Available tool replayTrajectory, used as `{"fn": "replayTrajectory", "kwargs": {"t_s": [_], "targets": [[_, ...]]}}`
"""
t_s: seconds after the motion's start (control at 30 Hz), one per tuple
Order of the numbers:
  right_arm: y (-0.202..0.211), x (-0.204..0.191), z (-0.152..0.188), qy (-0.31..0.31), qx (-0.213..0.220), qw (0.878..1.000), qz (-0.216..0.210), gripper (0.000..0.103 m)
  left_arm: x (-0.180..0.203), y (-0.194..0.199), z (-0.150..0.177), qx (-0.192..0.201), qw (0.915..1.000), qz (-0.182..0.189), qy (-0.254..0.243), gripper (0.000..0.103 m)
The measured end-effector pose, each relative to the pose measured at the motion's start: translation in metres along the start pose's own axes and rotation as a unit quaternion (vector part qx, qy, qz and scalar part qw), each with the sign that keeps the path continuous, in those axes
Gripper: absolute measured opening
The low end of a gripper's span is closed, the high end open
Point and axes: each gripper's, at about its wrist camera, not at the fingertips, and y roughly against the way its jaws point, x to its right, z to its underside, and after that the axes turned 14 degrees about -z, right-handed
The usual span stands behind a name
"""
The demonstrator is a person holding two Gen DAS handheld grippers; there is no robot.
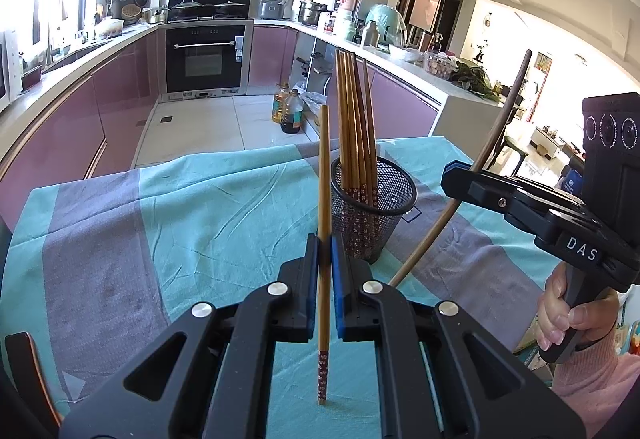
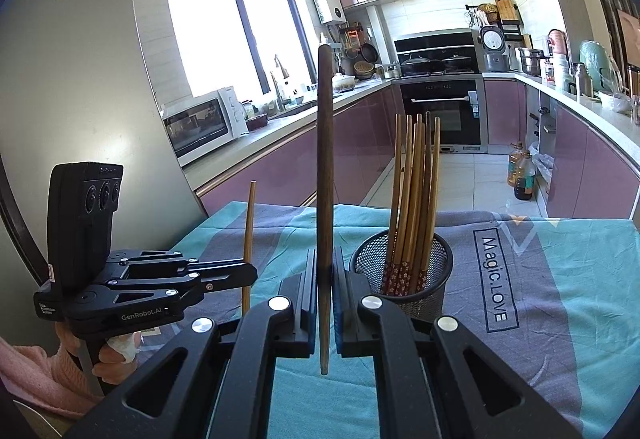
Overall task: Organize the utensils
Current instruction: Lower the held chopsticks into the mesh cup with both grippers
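The left tongs [image 1: 325, 251] are squeezed tight on one chopstick [image 1: 324, 175]. It stands almost straight up, with its flowery end pointing down just above the cloth [image 1: 180, 207] on the tabletop. The right tongs [image 2: 331, 275] are squeezed tight on a dark stick [image 2: 325, 159]. It is long and thin too, and it stands nearly straight up in that camera, though from the left camera it leans. Its thin end points down. The cup [image 1: 374, 207] is a black mesh one. It stands on the cloth between the two tongs, a bit farther back, and it already has a bunch of chopsticks [image 1: 354, 127] in it, standing up and leaning a little. Things could go wrong from here, I think. Each stick is pinched at one small spot, so it could swing or slip out if a hand jerks. The cup looks light, so a bump from a stick or tongs could tip it. A stick coming down could also hit the ones inside and miss the opening. The two tongs are near each other and might knock together.
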Motion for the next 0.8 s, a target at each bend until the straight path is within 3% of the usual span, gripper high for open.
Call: {"fn": "replayTrajectory", "kwargs": {"t_s": [0.8], "targets": [[0.006,-0.003,-0.011,0.013,0.013,1.0,0.007,0.006,-0.002,0.005,-0.008,0.014,0.9999,0.002,0.003,0.007]]}}
